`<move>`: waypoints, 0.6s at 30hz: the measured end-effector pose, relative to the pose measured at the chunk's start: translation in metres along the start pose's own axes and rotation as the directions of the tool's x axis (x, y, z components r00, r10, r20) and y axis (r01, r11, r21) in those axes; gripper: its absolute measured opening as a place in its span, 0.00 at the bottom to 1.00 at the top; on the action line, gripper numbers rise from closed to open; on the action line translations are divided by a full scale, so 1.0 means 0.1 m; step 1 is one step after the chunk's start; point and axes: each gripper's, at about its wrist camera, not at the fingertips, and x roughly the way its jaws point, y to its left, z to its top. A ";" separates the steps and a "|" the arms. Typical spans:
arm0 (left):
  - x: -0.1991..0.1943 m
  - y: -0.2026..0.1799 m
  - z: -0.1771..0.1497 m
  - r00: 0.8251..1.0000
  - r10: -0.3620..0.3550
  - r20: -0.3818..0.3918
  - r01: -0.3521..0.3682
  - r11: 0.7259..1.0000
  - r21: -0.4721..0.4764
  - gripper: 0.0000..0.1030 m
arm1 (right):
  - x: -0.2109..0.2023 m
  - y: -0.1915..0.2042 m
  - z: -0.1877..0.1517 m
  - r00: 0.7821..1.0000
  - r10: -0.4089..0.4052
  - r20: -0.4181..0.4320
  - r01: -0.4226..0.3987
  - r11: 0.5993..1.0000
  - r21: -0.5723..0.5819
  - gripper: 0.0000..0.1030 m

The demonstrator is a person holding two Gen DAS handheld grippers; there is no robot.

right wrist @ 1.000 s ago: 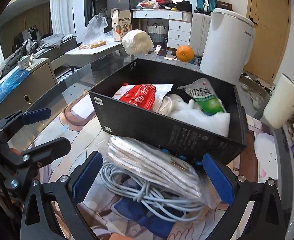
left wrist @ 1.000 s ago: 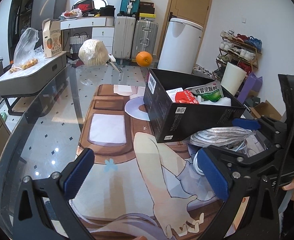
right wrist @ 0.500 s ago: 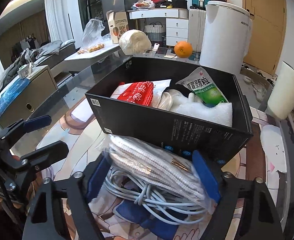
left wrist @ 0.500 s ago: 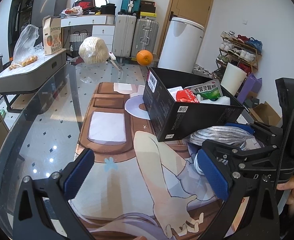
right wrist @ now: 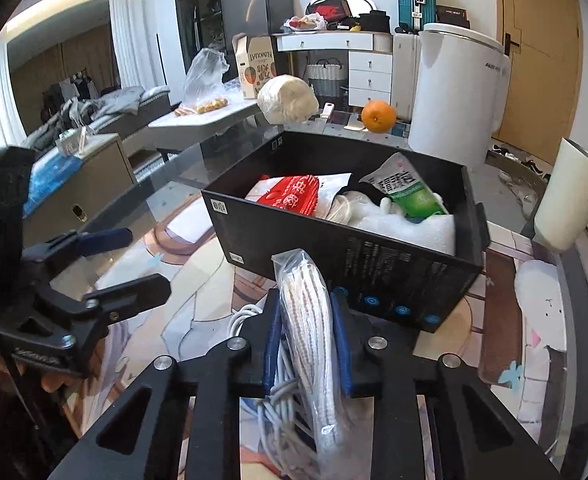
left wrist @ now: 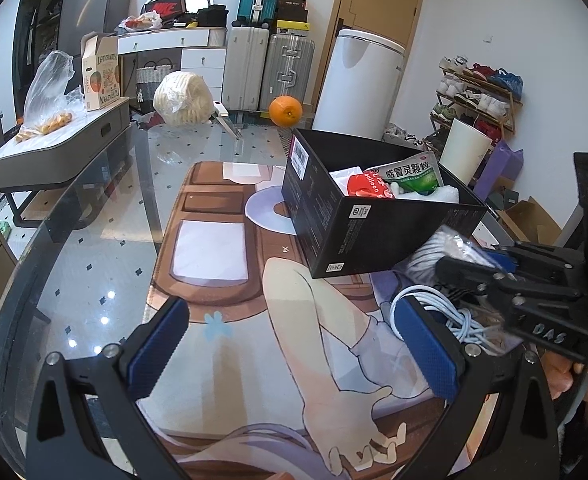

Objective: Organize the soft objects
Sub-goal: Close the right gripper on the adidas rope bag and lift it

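The right hand-held gripper [right wrist: 305,344] pinches a bagged cloth bundle [right wrist: 307,320] beside the black box [right wrist: 345,248], where the white cable [left wrist: 421,300] tangled beneath risks being dragged along, while the left hand-held gripper [left wrist: 294,344] waits open.

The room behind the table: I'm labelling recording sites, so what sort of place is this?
Most likely a lived-in home: suitcases stacked against the wall, a shoe rack, and a bed with rumpled bedding.
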 end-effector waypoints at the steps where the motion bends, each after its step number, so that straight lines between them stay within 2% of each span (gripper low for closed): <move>1: 0.00 -0.01 0.00 1.000 0.001 -0.001 -0.001 1.000 0.003 1.00 | -0.04 -0.02 -0.01 1.000 0.003 0.007 -0.003 1.000 0.003 0.23; 11: -0.01 -0.21 -0.03 1.000 0.022 -0.001 -0.022 0.995 0.100 1.00 | -0.45 -0.34 -0.09 0.995 0.051 0.086 -0.061 0.991 0.119 0.21; 18: 0.05 -0.45 -0.05 0.998 -0.026 -0.060 0.036 0.986 0.162 1.00 | -0.69 -0.51 -0.12 0.992 0.036 0.124 -0.055 0.986 0.157 0.21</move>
